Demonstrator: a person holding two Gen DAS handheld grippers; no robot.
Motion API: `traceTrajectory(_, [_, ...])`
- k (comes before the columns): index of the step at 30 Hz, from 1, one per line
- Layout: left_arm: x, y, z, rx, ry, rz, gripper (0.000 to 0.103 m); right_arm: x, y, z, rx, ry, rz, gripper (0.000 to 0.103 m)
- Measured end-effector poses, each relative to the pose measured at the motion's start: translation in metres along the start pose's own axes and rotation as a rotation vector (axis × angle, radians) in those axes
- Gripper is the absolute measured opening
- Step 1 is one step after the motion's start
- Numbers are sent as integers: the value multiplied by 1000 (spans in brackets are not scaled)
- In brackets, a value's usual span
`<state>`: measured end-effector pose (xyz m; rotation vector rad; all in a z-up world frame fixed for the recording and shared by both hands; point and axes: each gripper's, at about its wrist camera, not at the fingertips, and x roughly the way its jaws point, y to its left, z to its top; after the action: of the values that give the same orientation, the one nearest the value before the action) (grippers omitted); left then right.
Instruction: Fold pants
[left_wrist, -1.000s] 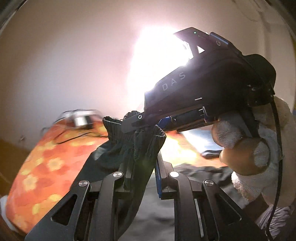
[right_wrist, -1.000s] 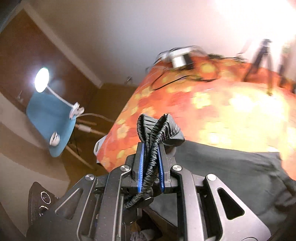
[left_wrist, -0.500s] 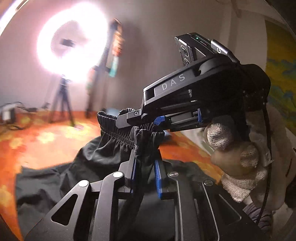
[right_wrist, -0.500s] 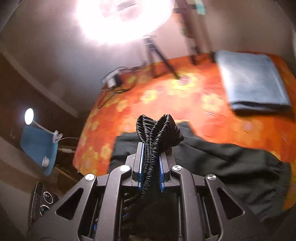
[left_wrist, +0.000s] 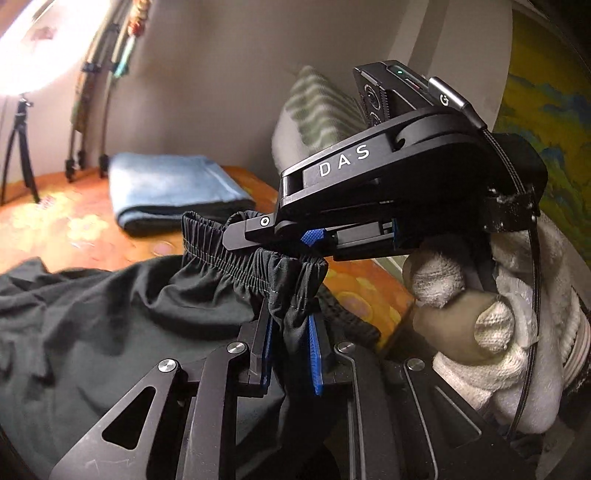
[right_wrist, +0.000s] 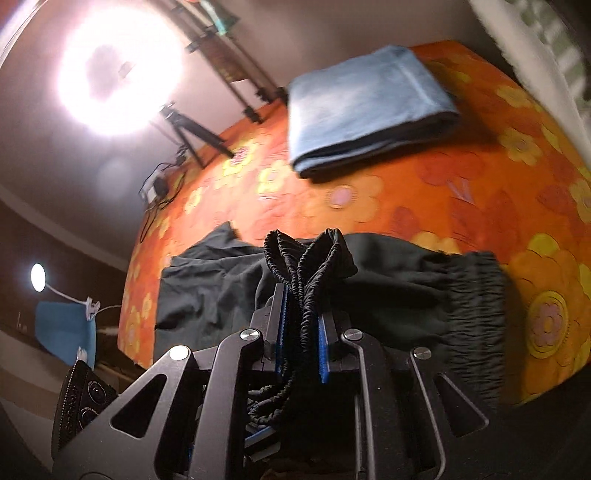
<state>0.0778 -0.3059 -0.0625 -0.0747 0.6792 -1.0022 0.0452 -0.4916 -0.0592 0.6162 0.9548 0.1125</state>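
Observation:
The black pants (left_wrist: 92, 295) lie spread on the orange flowered bed cover (left_wrist: 55, 229), also in the right wrist view (right_wrist: 406, 295). My left gripper (left_wrist: 290, 325) is shut on a bunched part of the elastic waistband (left_wrist: 236, 269). My right gripper (right_wrist: 301, 306) is shut on another gathered part of the waistband (right_wrist: 306, 258). In the left wrist view the right gripper's fingers (left_wrist: 251, 229) sit just above the left one, close together. Both hold the waistband lifted off the bed.
A folded blue towel (right_wrist: 365, 107) lies on the bed cover (right_wrist: 480, 192) beyond the pants, also in the left wrist view (left_wrist: 173, 184). A ring light (right_wrist: 118, 74) on a tripod (right_wrist: 188, 133) and cables stand at the far edge. A striped pillow (left_wrist: 325, 110) is at right.
Both grippers have swung right across the bed with the waistband held; the ring light moved left out of centre, the blue towel came into view, and the pants spread lower on the bed.

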Motion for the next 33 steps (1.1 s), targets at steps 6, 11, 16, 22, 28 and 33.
traceTrajectory(6, [34,3,-8,8,48,-20,14,1,-52,-11,72,-17,21,14])
traceTrajectory(11, [54,2,-21,7,75,-27,14,12,-78,-14,94,8,30,15])
traceTrajectory(16, [55,-14,-32,25,78,-28,14,13,-92,-14,105,15,50,30])
traceTrajectory(22, [55,-29,-42,102,82,-10,14,7,-104,-6,174,-3,142,49])
traceTrajectory(28, [56,-47,-44,191,111,-4,32,19,-78,-6,70,23,43,57])
traceTrajectory(33, [32,-45,-47,200,142,2,41,21,-75,-5,56,24,-22,21])
